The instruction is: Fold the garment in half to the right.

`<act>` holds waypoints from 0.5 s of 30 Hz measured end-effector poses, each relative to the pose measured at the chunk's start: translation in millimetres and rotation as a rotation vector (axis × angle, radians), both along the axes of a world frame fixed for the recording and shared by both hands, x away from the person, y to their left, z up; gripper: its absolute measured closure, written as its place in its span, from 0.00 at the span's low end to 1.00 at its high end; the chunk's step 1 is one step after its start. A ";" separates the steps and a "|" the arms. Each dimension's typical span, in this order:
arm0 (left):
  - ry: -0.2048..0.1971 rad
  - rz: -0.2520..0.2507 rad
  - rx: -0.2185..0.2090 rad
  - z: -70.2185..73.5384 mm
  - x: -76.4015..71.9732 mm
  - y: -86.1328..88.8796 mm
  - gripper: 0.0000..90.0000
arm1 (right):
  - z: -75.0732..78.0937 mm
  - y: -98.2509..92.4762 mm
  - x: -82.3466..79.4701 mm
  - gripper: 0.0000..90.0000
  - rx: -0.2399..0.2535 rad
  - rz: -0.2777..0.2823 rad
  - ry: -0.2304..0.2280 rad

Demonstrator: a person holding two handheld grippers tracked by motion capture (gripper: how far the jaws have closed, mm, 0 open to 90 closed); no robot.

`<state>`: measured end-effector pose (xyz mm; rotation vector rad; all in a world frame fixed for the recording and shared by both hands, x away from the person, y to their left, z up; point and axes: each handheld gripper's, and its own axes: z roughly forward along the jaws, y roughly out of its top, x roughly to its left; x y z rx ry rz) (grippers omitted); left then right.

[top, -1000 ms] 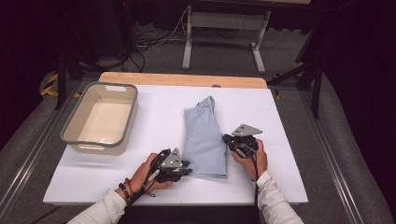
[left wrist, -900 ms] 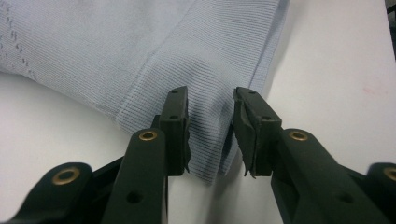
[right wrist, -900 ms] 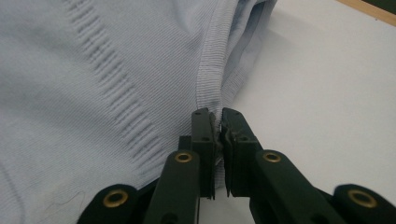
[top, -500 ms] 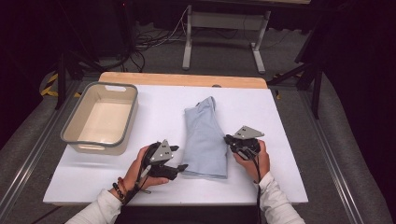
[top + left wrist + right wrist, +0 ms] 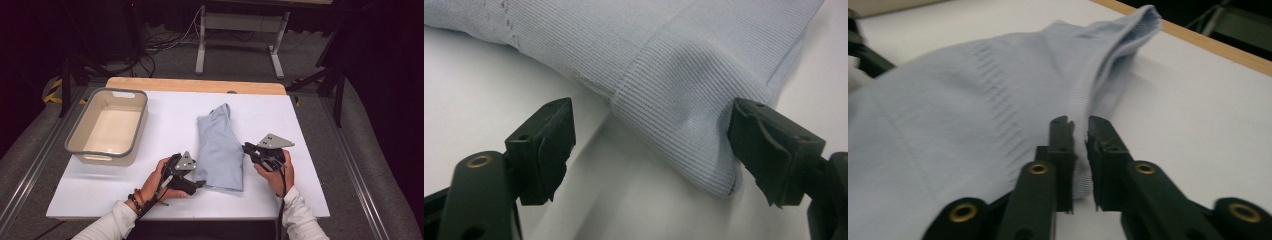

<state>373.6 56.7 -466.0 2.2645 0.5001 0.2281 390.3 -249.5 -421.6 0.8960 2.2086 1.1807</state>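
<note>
A folded light blue garment (image 5: 220,150) lies in the middle of the white table (image 5: 165,120), its narrow end pointing away from me. My left gripper (image 5: 200,185) sits at its near left corner. In the left gripper view the jaws (image 5: 651,120) stand wide open after just opening, and the ribbed corner of the garment (image 5: 674,85) lies between them with no pad pressing on it. My right gripper (image 5: 247,148) is at the garment's right edge. Its jaws (image 5: 1080,125) are shut on the folded edge of the cloth (image 5: 973,125).
A grey-rimmed beige bin (image 5: 80,135) stands on the left of the table with nothing inside. A wooden strip (image 5: 195,85) runs along the table's far edge. Bare white surface lies to the right of the garment and along the near edge.
The left gripper let go of the garment's near left edge, drew back to the left with open jaws, then came back to the near corner. The right gripper has stayed put.
</note>
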 end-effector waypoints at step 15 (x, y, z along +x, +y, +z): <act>0.120 -0.097 -0.046 0.7 -1.7 1.4 0.73 | -24.4 16.3 9.6 1.00 -0.036 0.072 0.061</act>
